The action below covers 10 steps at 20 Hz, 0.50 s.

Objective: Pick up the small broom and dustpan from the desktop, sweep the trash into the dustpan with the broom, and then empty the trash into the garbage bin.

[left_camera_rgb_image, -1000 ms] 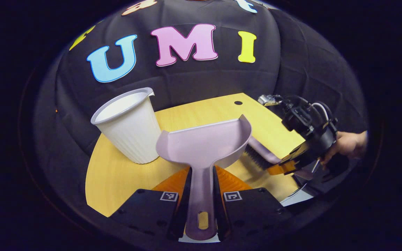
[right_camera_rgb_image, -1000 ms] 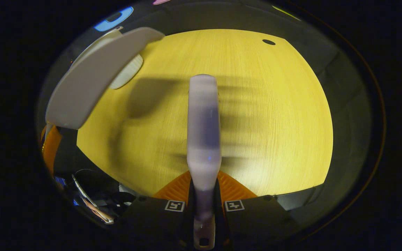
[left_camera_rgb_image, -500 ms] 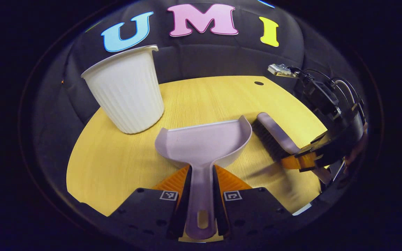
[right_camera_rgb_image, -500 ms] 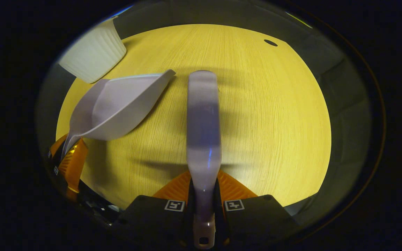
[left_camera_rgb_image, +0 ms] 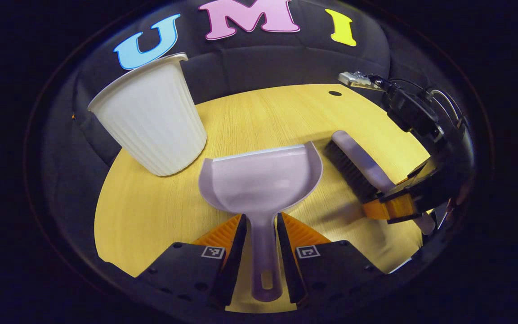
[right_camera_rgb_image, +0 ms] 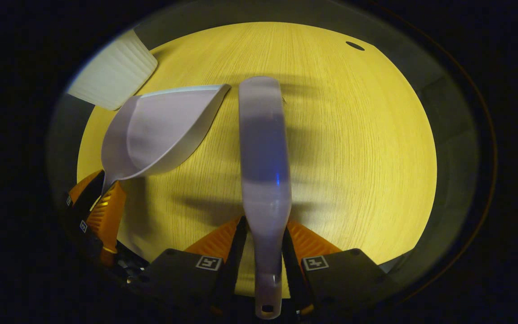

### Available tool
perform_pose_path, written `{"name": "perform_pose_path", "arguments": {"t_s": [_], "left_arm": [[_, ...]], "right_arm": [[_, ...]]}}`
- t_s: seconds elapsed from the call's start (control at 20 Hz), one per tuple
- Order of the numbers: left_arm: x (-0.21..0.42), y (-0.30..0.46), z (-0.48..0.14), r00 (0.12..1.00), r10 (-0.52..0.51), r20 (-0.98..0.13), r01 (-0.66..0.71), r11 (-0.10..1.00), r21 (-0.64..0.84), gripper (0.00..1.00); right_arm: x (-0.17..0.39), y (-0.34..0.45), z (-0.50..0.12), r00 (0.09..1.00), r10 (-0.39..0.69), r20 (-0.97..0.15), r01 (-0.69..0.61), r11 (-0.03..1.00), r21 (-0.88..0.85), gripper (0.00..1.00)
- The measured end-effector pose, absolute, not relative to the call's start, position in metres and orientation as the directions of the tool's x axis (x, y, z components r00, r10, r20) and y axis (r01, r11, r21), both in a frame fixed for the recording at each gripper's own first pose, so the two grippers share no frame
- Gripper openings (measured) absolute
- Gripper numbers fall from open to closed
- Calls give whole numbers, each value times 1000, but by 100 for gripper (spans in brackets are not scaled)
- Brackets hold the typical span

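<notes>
Two tongs are working: left tongs [left_camera_rgb_image: 261, 240] are loosening around the dustpan [left_camera_rgb_image: 259, 180] handle, right tongs [right_camera_rgb_image: 263, 249] loosening around the broom [right_camera_rgb_image: 263, 171], lying alongside on the bench [left_camera_rgb_image: 259, 117].

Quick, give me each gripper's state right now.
Left gripper: open, its fingers apart from the dustpan handle between them.
Right gripper: open, its fingers standing off the broom handle.

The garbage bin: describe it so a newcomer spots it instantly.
Start at the yellow wooden desktop in the left gripper view. On its far left stands the garbage bin, beyond the lilac dustpan. It is the one white, ribbed, upright tapered tub; dustpan and broom are low and lilac.
</notes>
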State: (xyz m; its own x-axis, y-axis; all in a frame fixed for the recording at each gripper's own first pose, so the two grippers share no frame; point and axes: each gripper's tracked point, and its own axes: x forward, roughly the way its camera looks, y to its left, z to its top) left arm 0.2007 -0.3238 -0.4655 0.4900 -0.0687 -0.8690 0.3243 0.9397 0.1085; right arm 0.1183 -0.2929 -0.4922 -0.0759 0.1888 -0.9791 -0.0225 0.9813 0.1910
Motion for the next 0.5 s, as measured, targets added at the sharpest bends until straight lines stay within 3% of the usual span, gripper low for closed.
{"name": "perform_pose_path", "arguments": {"t_s": [0.1, 0.15, 0.2, 0.25, 0.35, 0.5], "left_arm": [[199, -319, -465, 483, -43, -875, 295, 949, 116, 48], [201, -314, -464, 496, -32, -868, 274, 954, 122, 67], [201, -311, -458, 509, -21, -860, 251, 960, 125, 74], [198, -311, -446, 523, -28, -852, 232, 966, 111, 76], [188, -317, -411, 552, -54, -832, 204, 976, 73, 76], [189, -316, -351, 689, -57, -723, 164, 983, 79, 76]], "right_arm": [[117, -291, -486, -73, 205, -976, -25, 978, 208, 68], [118, -292, -482, -60, 217, -974, -26, 975, 219, 82], [118, -294, -476, -44, 228, -973, -26, 973, 229, 95], [120, -297, -470, -24, 237, -971, -28, 971, 238, 100], [123, -306, -450, 42, 246, -968, -41, 969, 245, 100], [137, -328, -399, 205, 250, -946, -66, 968, 242, 100]]}}
